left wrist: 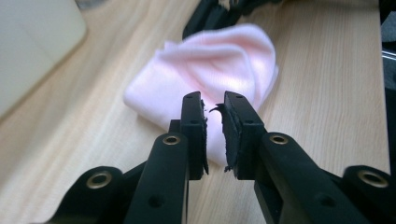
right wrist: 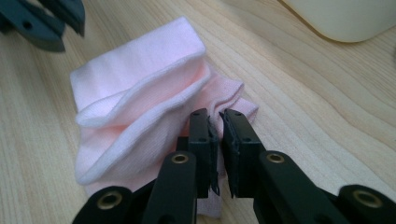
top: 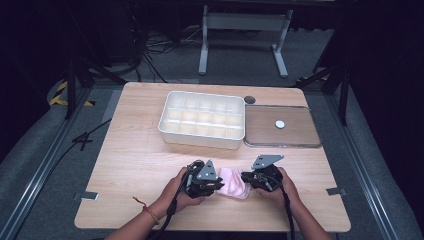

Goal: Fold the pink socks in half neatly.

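Pink folded cloth (top: 234, 182) lies on the worktop (top: 135, 160) between both claws, left claw (left wrist: 214, 133) narrow and empty at its near edge, right claw (right wrist: 217, 140) pinching its opposite edge.

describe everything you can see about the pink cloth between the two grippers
The pink cloth is a soft, pale knit fabric with a hemmed edge, folded over itself into loose layers and ridges. It lies on the wooden table, near the person's edge, in front of the white divider box. The left gripper stands over its near edge with jaws almost closed; whether fabric is pinched is unclear. The right gripper is nearly closed at a folded edge on the other side.
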Tool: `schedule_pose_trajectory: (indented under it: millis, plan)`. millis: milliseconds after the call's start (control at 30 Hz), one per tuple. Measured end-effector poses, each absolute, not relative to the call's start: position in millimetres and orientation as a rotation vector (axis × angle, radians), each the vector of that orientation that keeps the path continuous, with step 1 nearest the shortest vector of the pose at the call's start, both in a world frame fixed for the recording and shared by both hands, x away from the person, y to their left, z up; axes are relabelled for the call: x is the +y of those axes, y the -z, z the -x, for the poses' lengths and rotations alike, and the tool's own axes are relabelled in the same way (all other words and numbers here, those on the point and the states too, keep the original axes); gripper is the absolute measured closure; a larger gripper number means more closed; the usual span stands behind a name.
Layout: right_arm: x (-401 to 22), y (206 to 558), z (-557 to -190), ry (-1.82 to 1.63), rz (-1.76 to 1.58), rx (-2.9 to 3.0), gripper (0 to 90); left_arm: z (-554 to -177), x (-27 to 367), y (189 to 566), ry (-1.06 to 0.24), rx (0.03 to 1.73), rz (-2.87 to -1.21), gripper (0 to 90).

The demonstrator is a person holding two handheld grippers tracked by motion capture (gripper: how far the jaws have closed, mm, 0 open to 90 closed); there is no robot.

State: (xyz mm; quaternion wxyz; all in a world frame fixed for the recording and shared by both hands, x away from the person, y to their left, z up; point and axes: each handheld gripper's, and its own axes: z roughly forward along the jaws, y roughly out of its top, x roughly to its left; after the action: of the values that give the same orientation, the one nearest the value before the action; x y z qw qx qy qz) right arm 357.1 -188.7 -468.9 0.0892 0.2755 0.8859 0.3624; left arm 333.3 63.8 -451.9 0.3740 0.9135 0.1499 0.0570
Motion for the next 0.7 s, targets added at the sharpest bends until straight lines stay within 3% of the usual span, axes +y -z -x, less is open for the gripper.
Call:
schedule_pose_trajectory:
  millis: [133, 233, 500, 700]
  plan:
    - [-188.1, 466.2, -355.5, -1.059, -0.814, 2.623, 80.3, -331.4, 59.4, 464.3, -0.143, 0.362, -2.378, 80.4]
    - [-189.6, 457.7, -352.1, -1.087, -0.780, 2.568, 88.6, -330.7, 58.3, 468.3, -0.140, 0.364, -2.378, 80.5]
    - [-174.6, 433.1, -336.1, -1.233, -0.685, 2.478, 89.1, -329.8, 59.0, 471.0, -0.138, 0.382, -2.363, 80.5]
    - [-155.0, 442.0, -332.7, -1.180, -0.623, 2.563, 89.3, -330.6, 59.9, 471.7, -0.136, 0.386, -2.358, 80.1]
